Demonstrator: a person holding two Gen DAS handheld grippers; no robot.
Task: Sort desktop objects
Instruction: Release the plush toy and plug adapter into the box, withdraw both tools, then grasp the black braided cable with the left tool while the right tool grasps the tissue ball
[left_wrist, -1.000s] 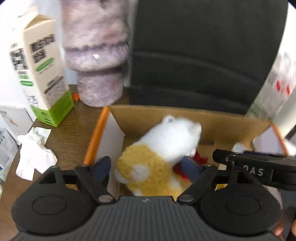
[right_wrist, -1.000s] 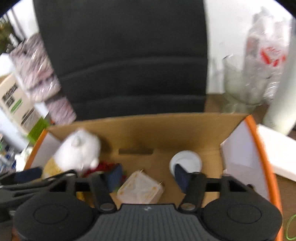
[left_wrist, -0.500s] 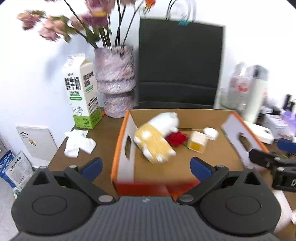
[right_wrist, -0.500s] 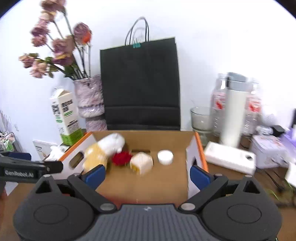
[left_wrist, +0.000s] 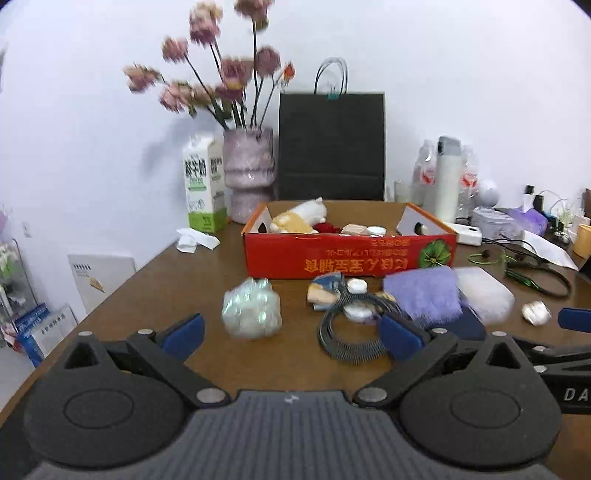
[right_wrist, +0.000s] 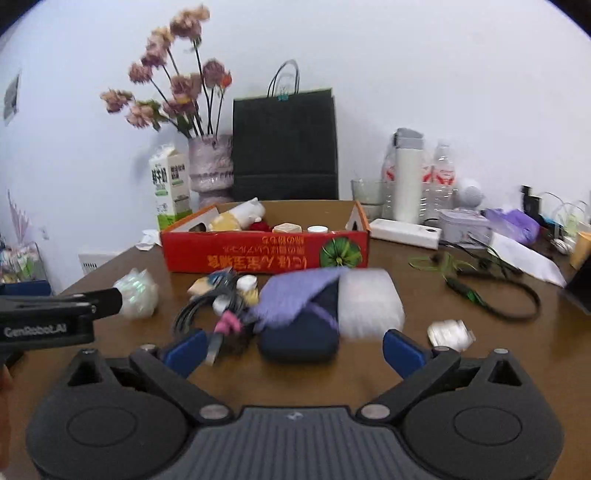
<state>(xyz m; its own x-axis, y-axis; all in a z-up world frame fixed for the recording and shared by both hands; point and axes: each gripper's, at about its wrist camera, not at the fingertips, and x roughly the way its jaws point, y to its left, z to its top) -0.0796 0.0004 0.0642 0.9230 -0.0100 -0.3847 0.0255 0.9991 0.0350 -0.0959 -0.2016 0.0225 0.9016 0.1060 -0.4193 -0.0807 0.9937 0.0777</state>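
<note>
A red cardboard box (left_wrist: 347, 254) (right_wrist: 266, 254) stands on the brown desk and holds a white and yellow plush toy (left_wrist: 299, 218), a red item and small containers. In front of it lie a shiny wrapped bundle (left_wrist: 251, 312) (right_wrist: 136, 293), a coiled black cable (left_wrist: 349, 332), small round white items, a purple cloth (left_wrist: 421, 295) (right_wrist: 295, 295), a dark blue case (right_wrist: 299, 338) and a white foam block (right_wrist: 369, 306). My left gripper (left_wrist: 290, 332) is open and empty above the bundle and cable. My right gripper (right_wrist: 291, 347) is open and empty, near the case.
A milk carton (left_wrist: 203, 188), a vase of flowers (left_wrist: 249, 173) and a black paper bag (left_wrist: 332, 147) stand behind the box. Bottles, a glass, a white power strip (right_wrist: 404, 232) and cables crowd the right side. Crumpled tissue (left_wrist: 195, 240) lies at the left.
Both grippers have pulled back from inside the box to the near side of the desk. The plush toy stays in the box. The loose items in front of it have come into view.
</note>
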